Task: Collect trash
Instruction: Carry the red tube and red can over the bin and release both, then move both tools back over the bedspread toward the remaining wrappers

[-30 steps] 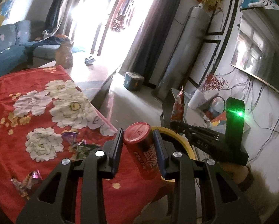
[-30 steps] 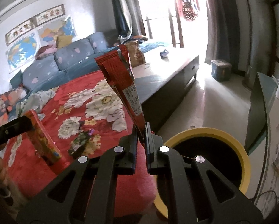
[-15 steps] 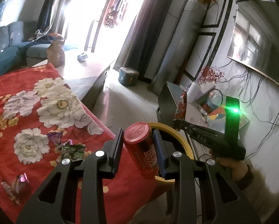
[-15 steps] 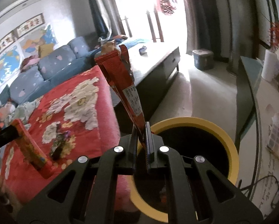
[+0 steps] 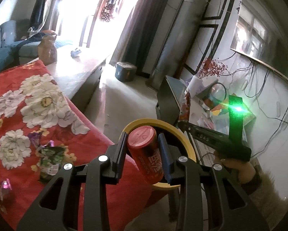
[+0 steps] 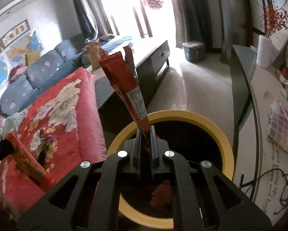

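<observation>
My left gripper (image 5: 143, 154) is shut on a red drink can (image 5: 146, 153), held tilted at the near rim of the yellow-rimmed trash bin (image 5: 184, 136). My right gripper (image 6: 146, 134) is shut on a long red snack wrapper (image 6: 124, 84) that stands upright over the bin's (image 6: 217, 130) dark opening. An orange scrap (image 6: 160, 194) lies inside the bin. The right gripper also shows in the left wrist view (image 5: 182, 122) beyond the bin, holding the wrapper (image 5: 184, 107). The can shows at the left edge of the right wrist view (image 6: 23, 159).
A red flowered cloth (image 5: 18, 104) covers the table left of the bin, with several crumpled wrappers (image 5: 49, 157) on it. A glass-topped stand (image 6: 263, 104) with papers stands to the right. A dark low cabinet (image 6: 151, 61), a sofa (image 6: 38, 73) and a floor box (image 5: 124, 71) lie beyond.
Both grippers have moved right toward the bin. The wrapper is now over the bin's opening and the can has reached its near rim. Both stay shut on their loads.
</observation>
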The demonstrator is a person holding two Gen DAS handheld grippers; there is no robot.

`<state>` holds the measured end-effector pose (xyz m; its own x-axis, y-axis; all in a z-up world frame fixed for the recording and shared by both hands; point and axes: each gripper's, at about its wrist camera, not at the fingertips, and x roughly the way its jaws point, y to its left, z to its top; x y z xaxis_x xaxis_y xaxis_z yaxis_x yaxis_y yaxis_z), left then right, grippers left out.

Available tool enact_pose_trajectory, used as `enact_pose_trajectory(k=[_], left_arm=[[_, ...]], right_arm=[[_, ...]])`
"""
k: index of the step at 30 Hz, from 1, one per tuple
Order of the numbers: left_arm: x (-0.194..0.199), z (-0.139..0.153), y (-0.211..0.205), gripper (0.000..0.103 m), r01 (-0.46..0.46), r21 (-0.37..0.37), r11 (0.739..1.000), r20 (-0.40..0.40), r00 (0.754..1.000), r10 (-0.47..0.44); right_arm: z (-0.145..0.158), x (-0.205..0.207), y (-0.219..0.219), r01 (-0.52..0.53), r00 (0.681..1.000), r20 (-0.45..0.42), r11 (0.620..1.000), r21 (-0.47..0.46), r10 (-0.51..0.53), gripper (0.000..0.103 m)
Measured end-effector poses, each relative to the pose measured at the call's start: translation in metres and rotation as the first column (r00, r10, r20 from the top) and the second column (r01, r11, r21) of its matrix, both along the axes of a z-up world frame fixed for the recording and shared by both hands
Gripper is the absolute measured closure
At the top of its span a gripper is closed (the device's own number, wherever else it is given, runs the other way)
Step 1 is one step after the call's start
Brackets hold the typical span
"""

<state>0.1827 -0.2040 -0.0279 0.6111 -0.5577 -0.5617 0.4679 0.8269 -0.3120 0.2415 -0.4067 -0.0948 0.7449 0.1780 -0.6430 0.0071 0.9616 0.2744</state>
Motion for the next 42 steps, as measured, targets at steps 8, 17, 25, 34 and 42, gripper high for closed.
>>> enact_pose_trajectory(k=[8,17,25,34,42], left_arm=[[0.006,-0.014,-0.029,0.072,0.043,0.022,0.999,-0.018,0.999,-0.043],[0.021,-0.035,-0.063,0.072,0.097,0.037,0.995,-0.057,0.994,-0.095],[0.039,-0.056,-0.082,0.072,0.110,0.028,0.994,-0.096,0.990,-0.107],[0.044,-0.069,-0.082,0.023,0.092,0.038,0.995,-0.128,0.988,-0.087],[0.037,-0.067,-0.048,0.009,0.006,0.033,0.999,-0.137,0.991,-0.002]], right_arm=[[-0.013,0.000,-0.016,0.032,0.999,-0.026,0.999,0.028,-0.031,0.099],[-0.033,-0.001,-0.037,0.075,0.995,-0.072,0.995,0.060,-0.070,0.099],[-0.052,0.000,-0.053,0.100,0.989,-0.116,0.990,0.098,-0.089,0.097],[-0.063,-0.003,-0.063,0.151,0.979,-0.154,0.982,0.116,-0.133,0.054],[-0.056,-0.003,-0.057,0.157,0.980,-0.140,0.982,0.107,-0.141,0.043]])
